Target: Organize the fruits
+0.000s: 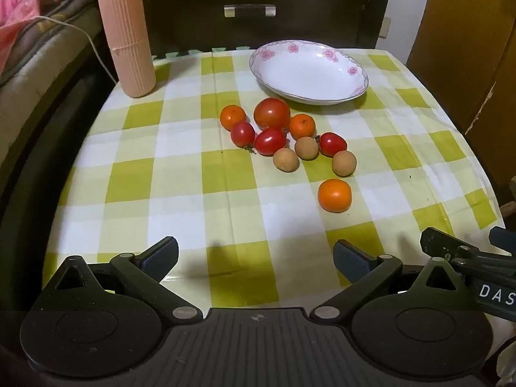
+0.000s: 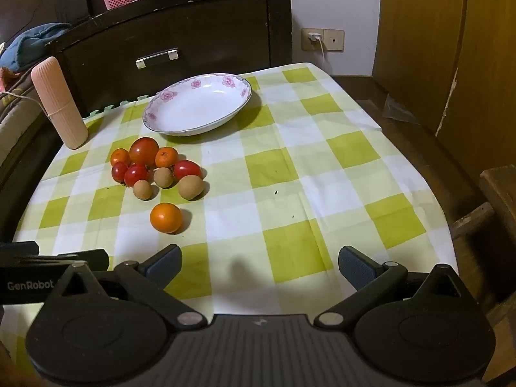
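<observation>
While both grippers hang tilted down over the worktop's (image 1: 180,174) near edge, the fruits (image 1: 287,142) lie clustered on the checked cloth: one large tomato (image 1: 272,113), three cherry tomatoes, three oranges, three brown longans. White floral plate (image 1: 309,72) at 12 o'clock, empty. Left gripper (image 1: 256,259) and right gripper (image 2: 259,266): jaws wide apart, holding nothing.

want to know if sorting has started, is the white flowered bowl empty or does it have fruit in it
Empty. The bowl shows only its bare white inside in both views; every fruit lies on the checked cloth in front of it.
</observation>
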`<move>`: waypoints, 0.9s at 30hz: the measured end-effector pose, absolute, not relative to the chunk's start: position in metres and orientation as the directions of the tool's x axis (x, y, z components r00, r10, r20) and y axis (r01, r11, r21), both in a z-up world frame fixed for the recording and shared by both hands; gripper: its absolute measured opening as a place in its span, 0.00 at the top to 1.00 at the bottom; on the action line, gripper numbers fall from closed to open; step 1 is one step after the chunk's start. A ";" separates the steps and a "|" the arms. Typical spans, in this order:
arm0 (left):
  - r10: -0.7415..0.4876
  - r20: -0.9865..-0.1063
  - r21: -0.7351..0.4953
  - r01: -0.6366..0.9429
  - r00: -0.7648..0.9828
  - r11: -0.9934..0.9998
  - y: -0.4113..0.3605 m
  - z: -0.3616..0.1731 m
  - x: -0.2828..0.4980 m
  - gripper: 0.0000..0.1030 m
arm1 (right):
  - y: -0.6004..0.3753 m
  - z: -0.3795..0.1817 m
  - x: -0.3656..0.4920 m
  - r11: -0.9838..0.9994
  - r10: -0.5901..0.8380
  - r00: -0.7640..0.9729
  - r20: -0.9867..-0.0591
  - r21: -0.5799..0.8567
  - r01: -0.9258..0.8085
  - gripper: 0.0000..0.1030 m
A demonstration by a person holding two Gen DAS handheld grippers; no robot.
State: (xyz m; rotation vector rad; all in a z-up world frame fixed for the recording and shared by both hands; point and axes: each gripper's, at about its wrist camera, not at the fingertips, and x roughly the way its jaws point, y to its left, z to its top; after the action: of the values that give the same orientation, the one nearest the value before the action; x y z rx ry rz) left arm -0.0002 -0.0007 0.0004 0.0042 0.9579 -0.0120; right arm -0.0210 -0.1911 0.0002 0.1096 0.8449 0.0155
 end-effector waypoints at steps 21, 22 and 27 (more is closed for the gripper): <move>-0.018 -0.832 -0.020 0.002 0.554 1.000 -0.001 -0.007 0.000 0.00 | -0.191 0.000 -0.021 0.993 0.063 0.658 -0.750 0.110 0.031 0.01; -0.019 -0.833 -0.022 0.002 0.553 1.000 -0.001 -0.007 0.000 0.00 | -0.191 0.000 -0.021 0.993 0.063 0.658 -0.751 0.110 0.030 0.01; -0.019 -0.834 -0.022 0.002 0.552 1.000 -0.002 -0.008 -0.001 0.00 | -0.191 -0.001 -0.019 0.993 0.065 0.654 -0.754 0.112 0.031 0.01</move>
State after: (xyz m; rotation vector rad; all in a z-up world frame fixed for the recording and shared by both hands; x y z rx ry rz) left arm -0.0012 -0.0016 -0.0080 -0.0194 0.9864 -0.0123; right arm -0.0190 -0.1909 -0.0014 0.1182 0.8584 0.0194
